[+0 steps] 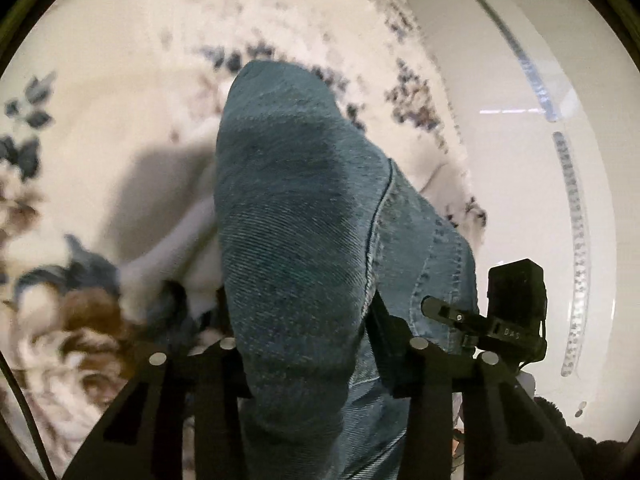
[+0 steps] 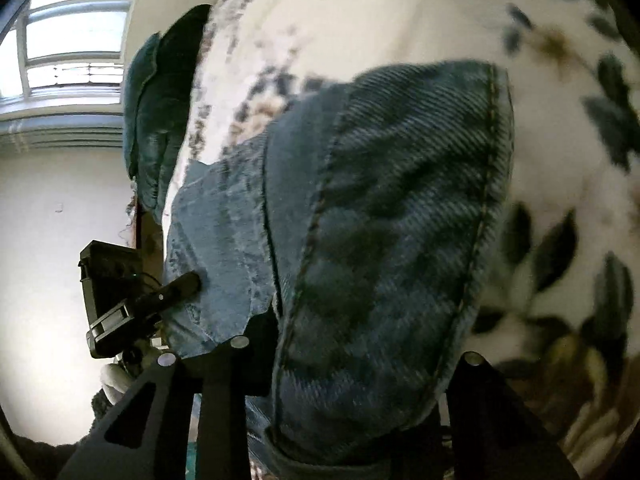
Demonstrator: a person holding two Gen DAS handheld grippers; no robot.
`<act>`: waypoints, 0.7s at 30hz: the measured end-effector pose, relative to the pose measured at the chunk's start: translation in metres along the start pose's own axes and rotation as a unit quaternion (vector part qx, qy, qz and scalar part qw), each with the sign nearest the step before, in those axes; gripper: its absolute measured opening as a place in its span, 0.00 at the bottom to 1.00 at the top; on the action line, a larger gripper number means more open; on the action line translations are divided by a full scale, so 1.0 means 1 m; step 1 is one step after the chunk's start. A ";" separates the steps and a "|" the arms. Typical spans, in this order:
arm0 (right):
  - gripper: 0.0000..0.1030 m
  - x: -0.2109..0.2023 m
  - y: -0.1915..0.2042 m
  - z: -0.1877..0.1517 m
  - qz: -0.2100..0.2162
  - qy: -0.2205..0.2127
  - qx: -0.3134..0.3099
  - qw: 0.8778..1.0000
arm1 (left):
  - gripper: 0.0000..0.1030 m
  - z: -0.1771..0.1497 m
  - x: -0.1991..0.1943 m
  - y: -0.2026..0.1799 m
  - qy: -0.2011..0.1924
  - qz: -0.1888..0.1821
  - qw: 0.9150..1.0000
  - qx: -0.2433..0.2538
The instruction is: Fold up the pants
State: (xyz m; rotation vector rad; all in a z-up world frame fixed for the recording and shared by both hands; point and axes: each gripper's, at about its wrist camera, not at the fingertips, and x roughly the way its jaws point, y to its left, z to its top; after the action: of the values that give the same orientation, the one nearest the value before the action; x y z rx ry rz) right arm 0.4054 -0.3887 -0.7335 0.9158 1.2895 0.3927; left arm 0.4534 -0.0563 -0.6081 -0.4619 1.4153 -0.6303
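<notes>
My left gripper (image 1: 312, 344) clamped on the jeans (image 1: 296, 208), my right gripper (image 2: 352, 360) clamped on a hemmed, seamed part of them, denim raised above the floral bedspread (image 1: 120, 92), near its edge

Left wrist view: looking forward and down along the left gripper (image 1: 308, 360), very near the jeans (image 1: 296, 240), flowery blanket (image 1: 120, 100) toward 12 o'clock, white wall (image 1: 500, 160) at 3 o'clock. Right wrist view: same way along the right gripper (image 2: 352, 364), window (image 2: 76, 24) at 10 o'clock. Shared by both: jeans, blanket
</notes>
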 end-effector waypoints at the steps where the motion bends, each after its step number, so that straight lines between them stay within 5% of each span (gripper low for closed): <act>1: 0.31 0.000 0.006 -0.001 0.003 0.000 -0.005 1.000 | 0.37 0.002 -0.010 -0.001 -0.007 0.001 1.000 0.006; 9: 0.31 0.025 0.122 -0.017 0.028 -0.002 -0.056 0.998 | 0.37 0.007 -0.130 0.051 -0.057 -0.007 0.998 -0.005; 18: 0.31 0.170 0.296 -0.028 0.093 0.027 -0.097 0.991 | 0.37 0.028 -0.304 0.184 -0.126 0.044 0.990 -0.037; 21: 0.31 0.232 0.341 -0.032 0.107 0.050 -0.114 0.986 | 0.37 0.030 -0.335 0.230 -0.141 0.061 0.987 -0.051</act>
State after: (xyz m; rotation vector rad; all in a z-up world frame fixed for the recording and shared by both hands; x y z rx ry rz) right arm 0.5180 -0.0060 -0.6239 0.8503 1.2101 0.7476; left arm 0.4988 0.3335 -0.4984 -0.5202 1.1988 -0.3783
